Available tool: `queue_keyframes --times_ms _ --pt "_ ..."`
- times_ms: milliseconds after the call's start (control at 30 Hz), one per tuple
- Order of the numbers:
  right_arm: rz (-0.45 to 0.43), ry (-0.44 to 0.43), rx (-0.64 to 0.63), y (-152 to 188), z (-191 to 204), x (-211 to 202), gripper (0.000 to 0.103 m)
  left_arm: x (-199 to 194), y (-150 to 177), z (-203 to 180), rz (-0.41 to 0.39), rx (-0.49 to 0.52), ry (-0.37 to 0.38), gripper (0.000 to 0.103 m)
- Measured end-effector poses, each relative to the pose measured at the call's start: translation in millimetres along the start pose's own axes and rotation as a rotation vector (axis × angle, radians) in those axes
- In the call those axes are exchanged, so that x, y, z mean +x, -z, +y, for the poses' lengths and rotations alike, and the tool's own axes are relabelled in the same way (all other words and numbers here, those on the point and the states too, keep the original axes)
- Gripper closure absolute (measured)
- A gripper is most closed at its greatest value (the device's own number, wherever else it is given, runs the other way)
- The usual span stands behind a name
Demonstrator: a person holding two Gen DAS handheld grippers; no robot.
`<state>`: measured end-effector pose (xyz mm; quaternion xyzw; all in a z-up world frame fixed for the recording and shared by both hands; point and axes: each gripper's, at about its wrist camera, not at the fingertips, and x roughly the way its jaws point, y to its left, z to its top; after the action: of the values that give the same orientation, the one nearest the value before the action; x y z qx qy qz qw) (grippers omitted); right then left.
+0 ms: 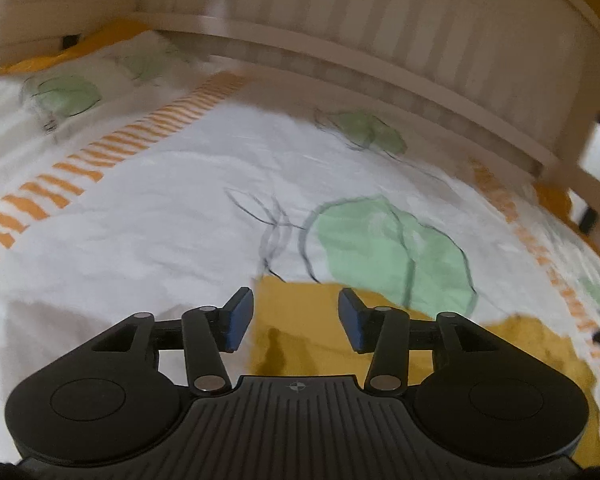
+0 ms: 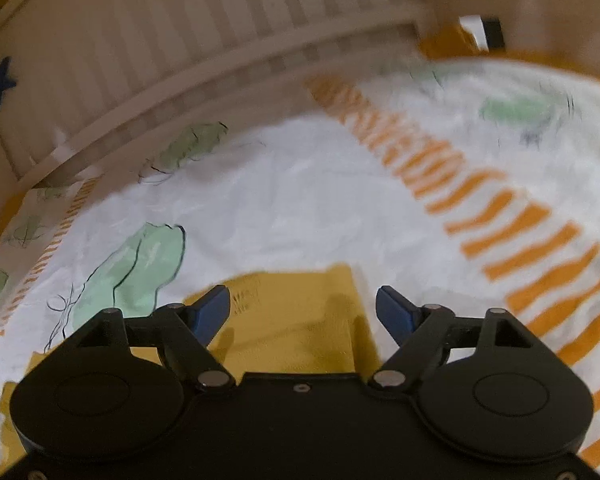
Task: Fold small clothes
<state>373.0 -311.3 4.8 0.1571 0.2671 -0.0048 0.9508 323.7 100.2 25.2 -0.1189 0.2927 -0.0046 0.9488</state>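
Observation:
A mustard-yellow small garment lies flat on a white bed sheet. In the left wrist view my left gripper is open and empty, hovering just above the garment's far left corner. In the right wrist view the same yellow garment lies under my right gripper, which is open and empty over its far right corner. A small printed mark shows on the cloth near the left blue finger. Much of the garment is hidden under both gripper bodies.
The sheet has green leaf prints and orange striped bands. A cream slatted bed rail runs along the far side, also in the right wrist view. A wooden post stands at the right.

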Motion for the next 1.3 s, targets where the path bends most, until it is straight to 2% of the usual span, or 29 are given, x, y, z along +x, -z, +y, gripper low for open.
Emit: queue_keyframes --times_ms 100,267,367,533,700,833,1067,1300 --pt "-0.016 -0.008 -0.08 -2.0 12.0 -11.5 0.02 -0.1 14.1 -25.5 0.081 0.101 0.031 0.058" --pt "0.043 -0.056 -0.252 11.2 39.4 -23.2 0.021 -6.4 43.4 -58.1 0.164 0.235 0.103 0.058" --pt "0.085 -0.086 -0.334 25.1 53.8 -28.2 0.021 -5.9 53.8 -63.1 0.198 0.246 0.119 0.058" --pt "0.158 -0.104 -0.403 43.7 64.8 -24.7 0.021 8.0 59.6 -57.2 0.23 0.238 0.087 0.058" --pt "0.201 -0.085 -0.475 57.2 72.9 -12.6 0.021 21.5 57.9 -53.5 0.233 0.225 0.08 0.058" --pt "0.217 -0.08 -0.465 58.1 75.1 1.3 0.02 37.0 48.0 -53.4 0.227 0.226 0.076 0.057" --pt "0.23 -0.073 -0.378 36.4 71.4 32.6 0.019 66.9 24.8 -47.9 0.241 0.234 0.074 0.055" --pt "0.23 -0.05 -0.325 14.5 69.4 60.8 0.018 98.7 -0.9 -41.0 0.251 0.237 0.021 0.055"
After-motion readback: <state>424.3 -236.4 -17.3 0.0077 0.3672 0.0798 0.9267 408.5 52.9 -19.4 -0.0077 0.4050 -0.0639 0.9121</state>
